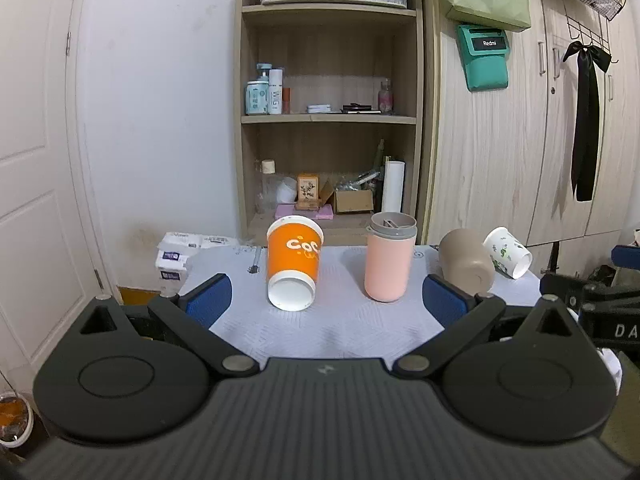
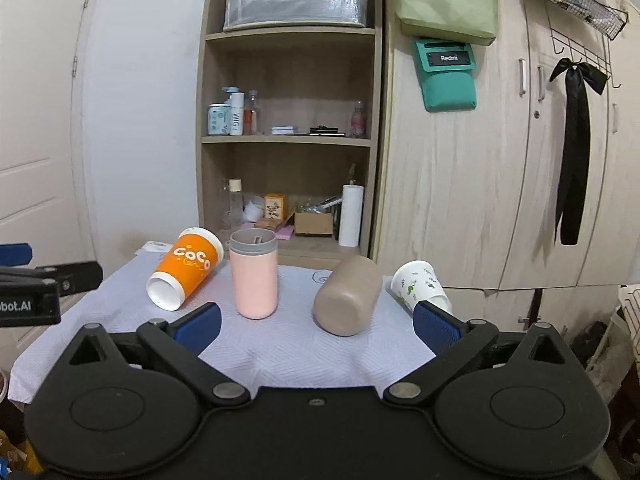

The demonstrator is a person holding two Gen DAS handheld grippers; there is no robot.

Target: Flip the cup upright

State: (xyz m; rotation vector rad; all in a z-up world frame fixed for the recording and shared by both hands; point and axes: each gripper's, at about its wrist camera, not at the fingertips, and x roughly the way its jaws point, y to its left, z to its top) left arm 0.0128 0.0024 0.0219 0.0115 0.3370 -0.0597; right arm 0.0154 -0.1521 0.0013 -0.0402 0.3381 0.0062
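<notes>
While three cups lie tipped, the geometry stands thus:
orange cup [image 1: 295,266]: on its side, mouth toward left gripper [image 1: 326,298] — jaws apart, empty (nearer)
right gripper [image 2: 316,322]: jaws apart — faces the brown cup [image 2: 347,295]

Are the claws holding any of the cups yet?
No, nothing is held. The left gripper and right gripper are both open and short of the cups.
</notes>
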